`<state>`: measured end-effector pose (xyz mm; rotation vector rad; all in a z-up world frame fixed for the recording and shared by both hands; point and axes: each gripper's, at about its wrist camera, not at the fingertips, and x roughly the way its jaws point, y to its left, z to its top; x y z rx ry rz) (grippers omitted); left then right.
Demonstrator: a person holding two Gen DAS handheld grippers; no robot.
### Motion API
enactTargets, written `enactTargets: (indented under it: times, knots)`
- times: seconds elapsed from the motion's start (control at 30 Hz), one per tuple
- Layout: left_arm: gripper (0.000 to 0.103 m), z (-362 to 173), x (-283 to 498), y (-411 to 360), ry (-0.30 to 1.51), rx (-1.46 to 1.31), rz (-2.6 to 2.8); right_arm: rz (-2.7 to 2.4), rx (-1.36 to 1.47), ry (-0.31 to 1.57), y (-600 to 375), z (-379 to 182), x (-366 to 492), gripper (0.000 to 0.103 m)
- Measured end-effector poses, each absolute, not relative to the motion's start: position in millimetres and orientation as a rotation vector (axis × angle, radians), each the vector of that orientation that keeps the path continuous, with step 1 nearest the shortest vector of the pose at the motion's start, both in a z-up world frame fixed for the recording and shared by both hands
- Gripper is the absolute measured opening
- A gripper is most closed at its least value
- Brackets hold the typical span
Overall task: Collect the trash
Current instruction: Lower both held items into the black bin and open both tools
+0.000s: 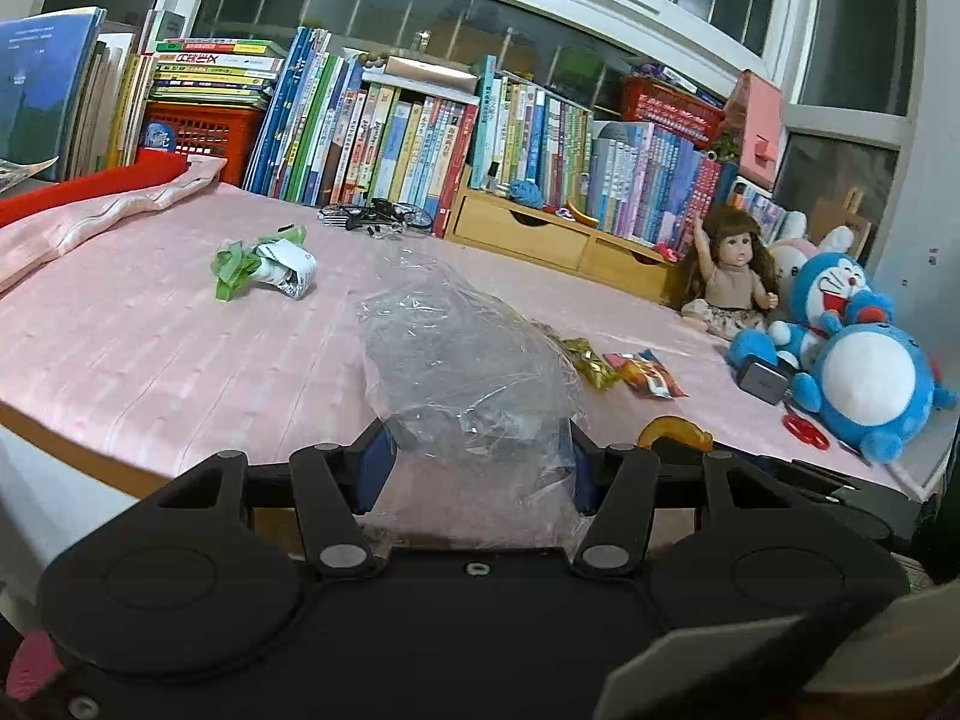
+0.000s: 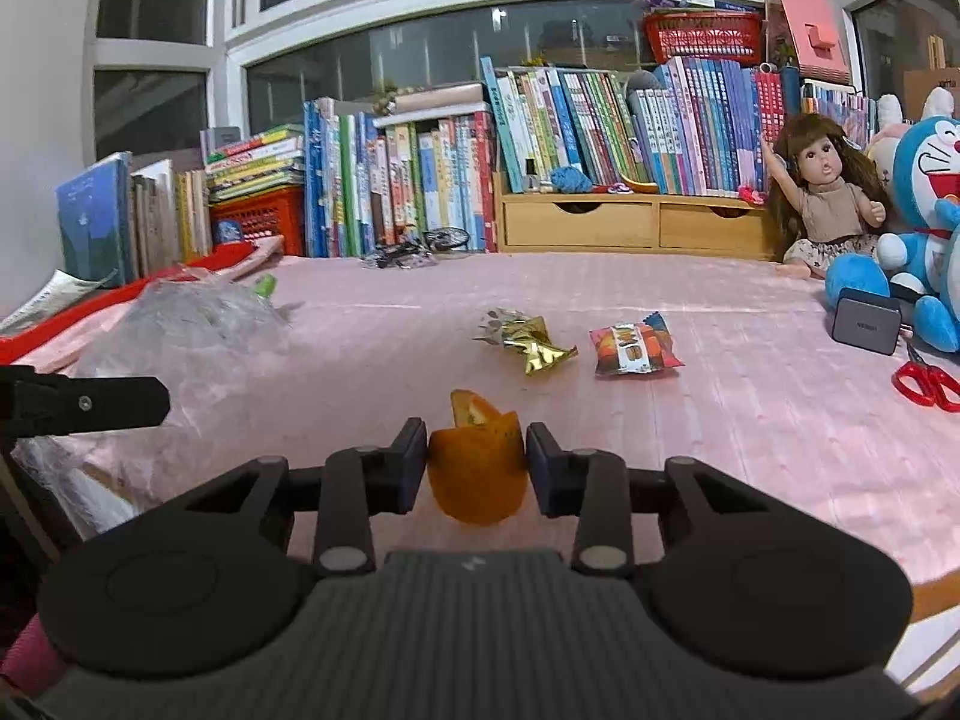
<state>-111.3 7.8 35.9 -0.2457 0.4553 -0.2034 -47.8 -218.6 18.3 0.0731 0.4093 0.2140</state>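
Note:
My left gripper (image 1: 477, 462) is shut on a crumpled clear plastic bag (image 1: 462, 360) that bulges up over the near edge of the pink bed cover (image 1: 150, 348). My right gripper (image 2: 478, 456) is shut on an orange translucent wrapper (image 2: 480, 480), lifted just above the cover; the same wrapper (image 1: 675, 429) shows to the right of the bag. On the cover lie a gold foil wrapper (image 2: 531, 342), a red-orange snack packet (image 2: 636, 351) and, further left, a green and white wrapper (image 1: 264, 267). The bag (image 2: 180, 336) and left gripper finger (image 2: 90, 402) sit at the left.
Rows of books (image 2: 420, 180) and a wooden drawer box (image 2: 636, 222) line the back. A doll (image 2: 828, 198), blue plush toys (image 2: 924, 210), a grey box (image 2: 867, 324) and red scissors (image 2: 924, 384) crowd the right. Folded pink bedding (image 1: 90, 216) lies at left.

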Motion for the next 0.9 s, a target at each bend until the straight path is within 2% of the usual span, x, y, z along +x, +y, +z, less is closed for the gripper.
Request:
enactTargets:
  times: [0.17,0.43,0.67,0.9]
  knots:
    - [0.054,36.8,-143.2,10.1,0.497,-0.217,-0.252,0.265,0.074,0.417,-215.3,21.1,-81.3,0.041]
    - [0.054,17.0,-175.9,12.8,0.680,-0.176,-0.277,0.320,0.081,0.499,-207.8,7.2,-124.4,0.041]
    - [0.053,-2.0,-187.0,4.7,0.754,-0.104,-0.281,0.305,0.122,0.626,-208.4,-24.1,-132.5,0.041]
    - [0.053,-3.8,-199.2,0.3,0.796,-0.069,-0.320,0.294,0.150,0.674,-210.3,-37.9,-138.1,0.041]
